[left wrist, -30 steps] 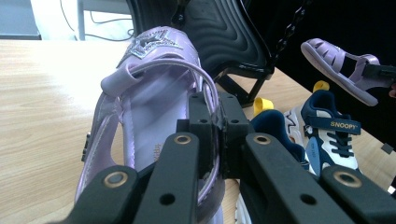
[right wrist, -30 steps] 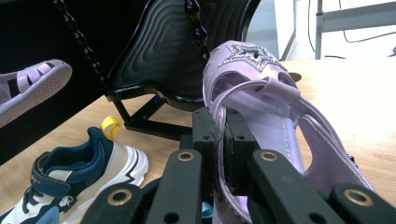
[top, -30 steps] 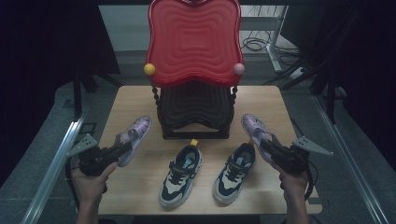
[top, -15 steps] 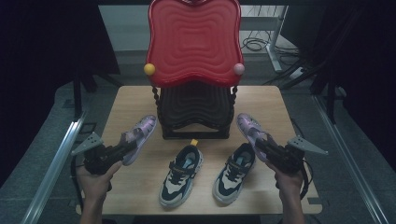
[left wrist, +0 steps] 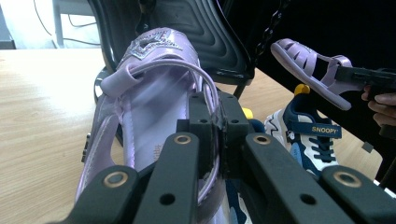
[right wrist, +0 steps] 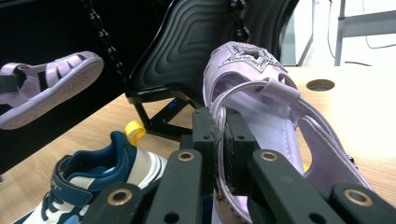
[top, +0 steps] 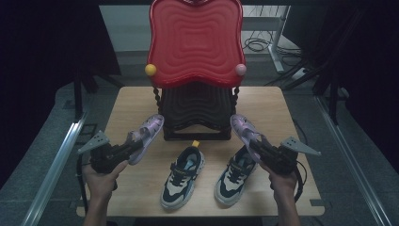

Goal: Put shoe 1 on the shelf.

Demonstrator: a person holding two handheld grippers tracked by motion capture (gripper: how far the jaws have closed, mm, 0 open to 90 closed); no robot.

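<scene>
Above table: both sandals (top: 147, 134) (top: 244, 130) toes fwd, lengthwise.

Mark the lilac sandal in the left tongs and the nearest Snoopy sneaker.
Lilac star-trimmed sandal (left wrist: 154, 44), left gripper view, on its toe star.
Navy-and-white Snoopy sneaker (left wrist: 322, 130), left gripper view, on its strap.

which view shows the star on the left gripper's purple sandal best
The left gripper view: the glittery star on the sandal sits close and sharp above the closed jaws. The high view shows that sandal small, star unreadable. The right gripper view shows it side-on, sole toward the camera.
</scene>
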